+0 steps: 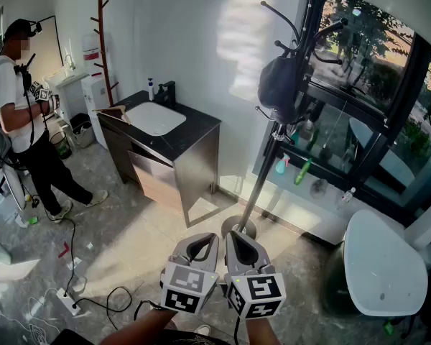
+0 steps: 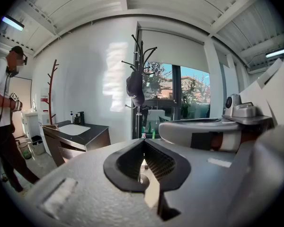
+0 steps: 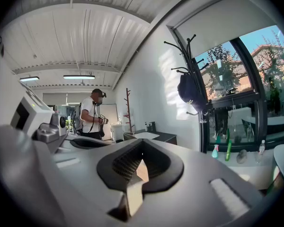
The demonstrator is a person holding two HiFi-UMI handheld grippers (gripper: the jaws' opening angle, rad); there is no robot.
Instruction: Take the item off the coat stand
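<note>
The stand rises right of centre, its foot just above the left gripper and right gripper, which sit side by side at bottom centre. A bag hangs high on it, before the window at upper right. Left of centre, a cabinet carries a sink. A person stands far left; a tub lies lower right.

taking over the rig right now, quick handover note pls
Left tongs: shut, empty, held low beside the right.
Right tongs: shut, empty.
Things: dark bag hangs on the black coat stand by the window, well ahead of both tongs.
Done: nothing; bag not touched.
Left: approach the stand, open one pair, grip the bag, lift it off its hook.
</note>
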